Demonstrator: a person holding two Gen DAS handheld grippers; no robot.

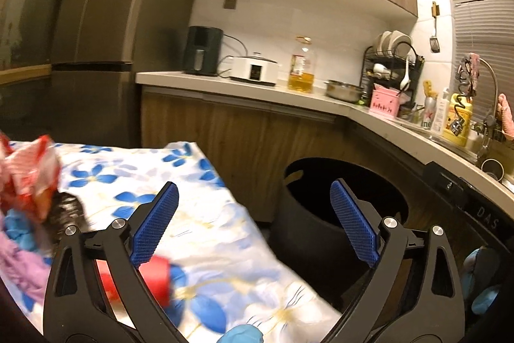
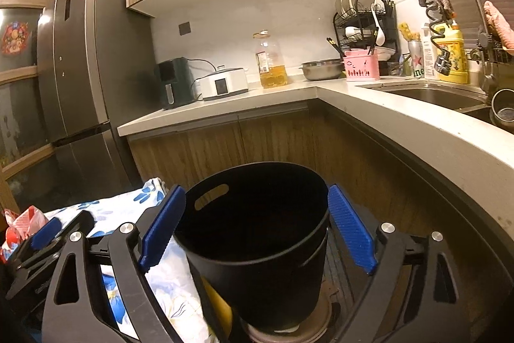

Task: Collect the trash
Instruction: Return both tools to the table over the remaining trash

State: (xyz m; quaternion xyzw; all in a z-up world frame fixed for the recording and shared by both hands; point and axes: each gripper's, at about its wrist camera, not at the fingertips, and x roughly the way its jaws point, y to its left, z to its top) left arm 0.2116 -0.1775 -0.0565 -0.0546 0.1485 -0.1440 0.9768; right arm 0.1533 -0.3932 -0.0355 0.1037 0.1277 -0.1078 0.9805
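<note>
A black trash bin [image 2: 257,240] with handle slots stands on the floor beside the table, its dark inside showing no contents. My right gripper [image 2: 255,193] hangs open just above and in front of it, with the blue pads [image 2: 350,227] apart on either side of the rim. My left gripper [image 1: 253,224] is open over the edge of the table with the blue-flowered cloth [image 1: 205,214], holding nothing. A crumpled red-and-white wrapper [image 1: 29,172] lies on the cloth at the far left. A red object [image 1: 154,275] lies blurred under the left finger. The bin [image 1: 340,208] sits to the right.
An L-shaped counter [image 2: 369,105] wraps behind and right of the bin, carrying an oil bottle [image 2: 270,60], a metal bowl [image 2: 321,69], a dish rack [image 2: 363,18] and a sink [image 2: 427,94]. A tall fridge [image 2: 83,60] stands at the left. Purple cloth [image 1: 19,262] lies on the table.
</note>
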